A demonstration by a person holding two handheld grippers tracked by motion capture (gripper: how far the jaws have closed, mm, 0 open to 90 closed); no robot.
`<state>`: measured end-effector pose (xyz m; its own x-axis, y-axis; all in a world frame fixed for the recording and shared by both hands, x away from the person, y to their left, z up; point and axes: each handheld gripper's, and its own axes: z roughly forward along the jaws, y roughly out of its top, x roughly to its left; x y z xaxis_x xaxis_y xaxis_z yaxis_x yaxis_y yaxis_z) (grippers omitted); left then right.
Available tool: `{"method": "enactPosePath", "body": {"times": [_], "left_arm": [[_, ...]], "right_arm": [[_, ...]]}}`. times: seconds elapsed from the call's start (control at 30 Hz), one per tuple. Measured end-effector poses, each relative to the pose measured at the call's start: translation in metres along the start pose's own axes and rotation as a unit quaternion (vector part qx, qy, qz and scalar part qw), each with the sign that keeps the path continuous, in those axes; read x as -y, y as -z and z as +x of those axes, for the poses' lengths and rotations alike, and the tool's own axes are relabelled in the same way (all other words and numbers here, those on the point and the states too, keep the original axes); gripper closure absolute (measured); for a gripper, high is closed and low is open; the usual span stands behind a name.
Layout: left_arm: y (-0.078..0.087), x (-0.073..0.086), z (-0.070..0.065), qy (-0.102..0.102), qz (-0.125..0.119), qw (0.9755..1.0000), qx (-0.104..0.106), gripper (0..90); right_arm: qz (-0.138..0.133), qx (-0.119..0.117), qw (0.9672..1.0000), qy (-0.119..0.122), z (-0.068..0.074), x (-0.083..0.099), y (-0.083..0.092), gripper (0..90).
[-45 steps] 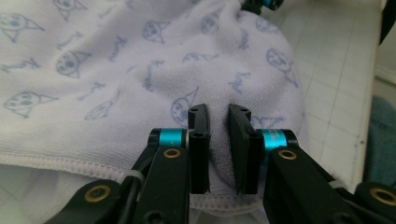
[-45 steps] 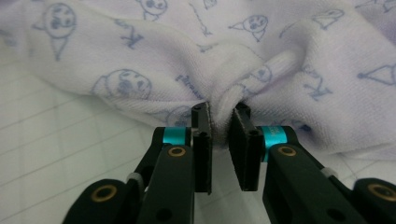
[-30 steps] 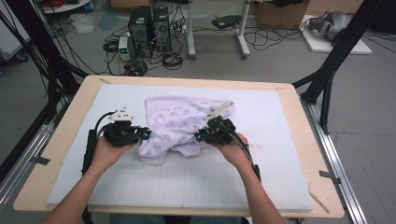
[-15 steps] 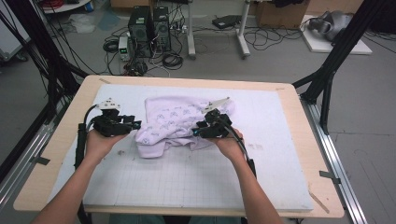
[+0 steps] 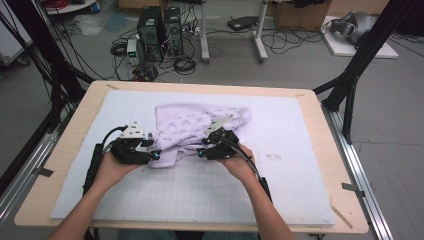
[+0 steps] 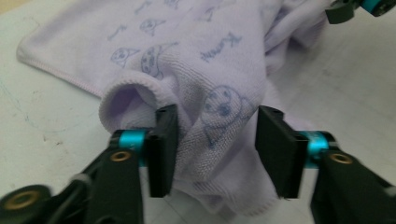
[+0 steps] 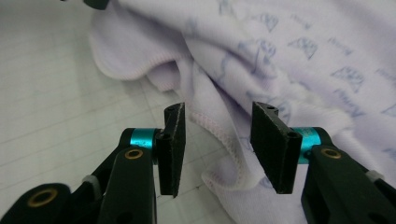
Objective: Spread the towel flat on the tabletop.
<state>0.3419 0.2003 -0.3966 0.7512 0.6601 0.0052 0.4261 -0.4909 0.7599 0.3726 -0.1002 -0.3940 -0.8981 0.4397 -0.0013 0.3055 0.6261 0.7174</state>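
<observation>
My left claw [image 6: 212, 140]: just opened, released, towel [image 5: 195, 125] fold between jaws
My right claw [image 7: 217, 142]: just opened, released, hem between jaws

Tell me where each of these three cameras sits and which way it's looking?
High view: above the person's side, looking forward and down on the table; forearms, left gripper, right gripper.
Left gripper view: rides that gripper, jaws apart around a fold of the lilac towel.
Right gripper view: rides its gripper, jaws apart over the hem.
All share the towel.
</observation>
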Motion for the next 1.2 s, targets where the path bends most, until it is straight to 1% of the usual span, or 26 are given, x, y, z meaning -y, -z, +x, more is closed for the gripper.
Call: {"method": "enactPosePath", "body": {"times": [0.07,0.1,0.13,0.17,0.2,0.23,0.3,0.4,0.47,0.53,0.57,0.63,0.7,0.77,0.83,0.9,0.93,0.97,1.0,1.03,1.1,1.13,1.17,1.2], "left_arm": [[-0.005,0.0,0.005,0.007,-0.002,0.9999,-0.007,68.1],[-0.005,0.0,0.008,0.014,-0.007,0.9999,-0.004,75.0],[-0.003,-0.001,0.011,0.022,-0.013,0.9997,0.0,78.4],[0.0,-0.001,0.012,0.024,-0.016,0.9996,0.0,80.0],[0.005,-0.001,0.013,0.023,-0.022,0.9995,-0.007,81.1],[0.009,-0.001,0.014,0.026,-0.029,0.9992,-0.012,81.7],[0.018,-0.001,0.015,0.034,-0.042,0.9984,-0.017,82.1],[0.03,-0.002,0.017,0.049,-0.068,0.9962,-0.023,82.1],[0.036,-0.004,0.017,0.054,-0.076,0.9953,-0.025,82.0],[0.04,-0.006,0.017,0.055,-0.082,0.9949,-0.022,82.1],[0.042,-0.007,0.016,0.053,-0.083,0.9949,-0.022,82.1],[0.043,-0.007,0.015,0.052,-0.079,0.9953,-0.021,82.0],[0.042,-0.005,0.015,0.052,-0.07,0.9959,-0.024,82.0],[0.039,-0.004,0.017,0.057,-0.065,0.996,-0.025,82.1],[0.034,-0.004,0.019,0.054,-0.055,0.9966,-0.028,82.0],[0.028,-0.003,0.022,0.057,-0.043,0.997,-0.031,82.1],[0.024,-0.002,0.024,0.058,-0.036,0.9972,-0.03,82.1],[0.021,-0.001,0.025,0.059,-0.031,0.9973,-0.031,82.0],[0.014,0.0,0.028,0.06,-0.018,0.9975,-0.03,82.0],[0.008,0.0,0.03,0.063,-0.008,0.9975,-0.033,82.0],[-0.002,0.002,0.035,0.063,0.013,0.9971,-0.041,81.3],[-0.005,0.003,0.038,0.072,0.017,0.9964,-0.041,79.0],[-0.005,0.003,0.04,0.078,0.019,0.9958,-0.044,74.1],[-0.002,0.004,0.042,0.083,0.015,0.9954,-0.045,70.0]], "right_arm": [[0.012,-0.007,0.9999,0.002,-0.001,0.003,-0.012,69.8],[0.015,-0.015,0.9998,-0.002,-0.002,0.004,-0.015,75.9],[0.018,-0.027,0.9995,-0.003,-0.003,0.007,-0.017,81.4],[0.015,-0.033,0.9993,-0.003,-0.002,0.009,-0.017,83.7],[0.01,-0.04,0.9991,-0.003,-0.002,0.011,-0.015,84.6],[0.002,-0.047,0.9989,-0.002,-0.003,0.013,-0.01,85.1],[-0.009,-0.049,0.9988,0.004,-0.002,0.016,0.004,85.6],[-0.023,-0.045,0.9987,0.005,-0.002,0.021,0.03,85.8],[-0.03,-0.038,0.9987,0.015,0.0,0.025,0.049,85.8],[-0.03,-0.034,0.9988,0.019,0.001,0.03,0.067,85.8],[-0.03,-0.034,0.9989,0.016,0.001,0.033,0.075,85.7],[-0.025,-0.024,0.9993,0.018,0.002,0.04,0.088,85.8],[-0.02,-0.019,0.9994,0.018,0.003,0.047,0.1,85.8],[-0.021,-0.014,0.9996,0.01,0.001,0.055,0.11,85.8],[-0.022,-0.008,0.9997,0.003,-0.003,0.061,0.117,85.8],[-0.016,-0.001,0.9999,-0.005,-0.009,0.067,0.122,85.8],[-0.016,0.003,0.9998,-0.014,-0.014,0.07,0.123,85.8],[-0.017,0.006,0.9996,-0.023,-0.019,0.073,0.122,85.8],[-0.015,0.007,0.9994,-0.032,-0.024,0.076,0.121,85.8],[-0.01,0.01,0.999,-0.042,-0.031,0.079,0.117,85.8],[-0.009,0.013,0.9981,-0.059,-0.04,0.08,0.107,85.7],[-0.002,0.013,0.9978,-0.065,-0.042,0.079,0.099,85.2],[0.004,0.012,0.9978,-0.066,-0.045,0.077,0.093,82.7],[0.007,0.012,0.9975,-0.07,-0.046,0.076,0.088,79.4]]}}
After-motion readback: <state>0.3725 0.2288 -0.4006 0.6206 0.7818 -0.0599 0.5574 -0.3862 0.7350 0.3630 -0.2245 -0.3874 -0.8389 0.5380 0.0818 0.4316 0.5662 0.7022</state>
